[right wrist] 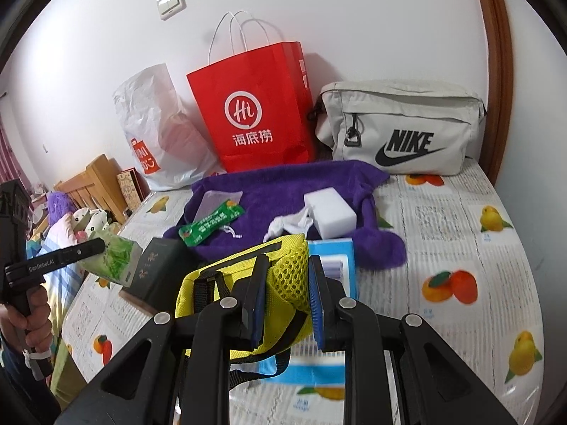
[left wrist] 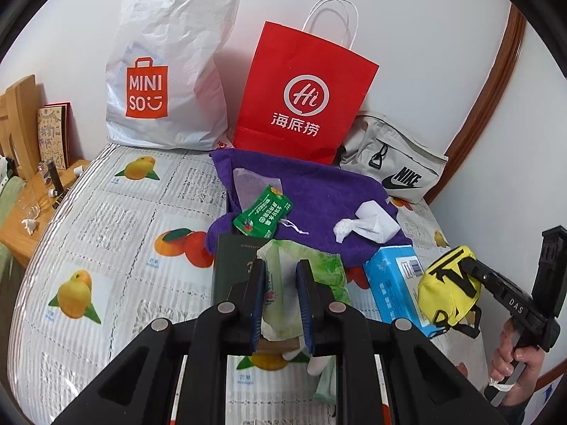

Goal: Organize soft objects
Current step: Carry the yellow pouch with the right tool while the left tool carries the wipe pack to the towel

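Observation:
My left gripper point(left wrist: 280, 276) is shut on a green-and-white tissue pack point(left wrist: 283, 283) and holds it above the table; the pack also shows in the right wrist view point(right wrist: 113, 258). My right gripper point(right wrist: 287, 276) is shut on a yellow pouch point(right wrist: 248, 283) with black straps, held above a blue box point(right wrist: 336, 258); the pouch shows in the left wrist view point(left wrist: 448, 290) too. A purple towel point(right wrist: 283, 198) lies mid-table with a green sachet point(right wrist: 209, 225), a white sponge block point(right wrist: 331, 212) and a clear pouch point(right wrist: 216, 202) on it.
A red paper bag point(right wrist: 255, 113), a white Miniso plastic bag point(left wrist: 166, 71) and a grey Nike bag point(right wrist: 400, 127) stand along the wall. A dark green box point(left wrist: 234, 269) lies under the tissue pack. A wooden nightstand point(left wrist: 32, 212) is left.

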Demonstrator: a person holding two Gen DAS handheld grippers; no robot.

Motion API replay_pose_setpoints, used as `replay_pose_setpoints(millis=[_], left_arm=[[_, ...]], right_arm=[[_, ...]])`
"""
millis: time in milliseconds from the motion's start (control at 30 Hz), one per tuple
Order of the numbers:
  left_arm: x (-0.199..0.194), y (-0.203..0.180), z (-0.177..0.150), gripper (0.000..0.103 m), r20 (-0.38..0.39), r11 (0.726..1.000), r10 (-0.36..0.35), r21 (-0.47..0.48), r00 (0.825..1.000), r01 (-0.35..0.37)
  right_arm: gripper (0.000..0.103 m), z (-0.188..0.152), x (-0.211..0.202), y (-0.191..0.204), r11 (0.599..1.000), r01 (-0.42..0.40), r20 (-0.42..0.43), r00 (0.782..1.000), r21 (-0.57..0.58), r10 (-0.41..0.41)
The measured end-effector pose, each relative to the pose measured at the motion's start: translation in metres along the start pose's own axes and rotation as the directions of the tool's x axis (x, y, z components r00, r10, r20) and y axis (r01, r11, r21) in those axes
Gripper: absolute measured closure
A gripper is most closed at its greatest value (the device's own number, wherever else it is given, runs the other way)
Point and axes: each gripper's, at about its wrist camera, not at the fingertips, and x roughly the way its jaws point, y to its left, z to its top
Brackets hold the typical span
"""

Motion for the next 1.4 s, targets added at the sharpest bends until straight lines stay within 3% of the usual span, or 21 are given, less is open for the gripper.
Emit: replay_pose_setpoints(millis=[767,1200,1400], left_arm=[[0.075,0.001,0.055,0.085,-0.066,1.000,0.005,0.014,0.998,-0.004],[0.112,0.012,0.073,0.085,-0.098,1.000,0.002,0.013,0.995,-0.001],[0.134,0.012,0.082,0.085,-0.114,1.000,-0.003,0.016,0.993,0.005]], right_arm=[[0.081,0.069,0.082,-0.029,0.999,0.032,0.004,0.999,0.016,-0.032],[0.081,0.095,0.129,-0.043,0.998,0.066,-0.020,0.998,0.002,-0.066],[0.081,0.102,0.146,-0.048,0.999,0.041,-0.026,0.999,0.013,-0.041]])
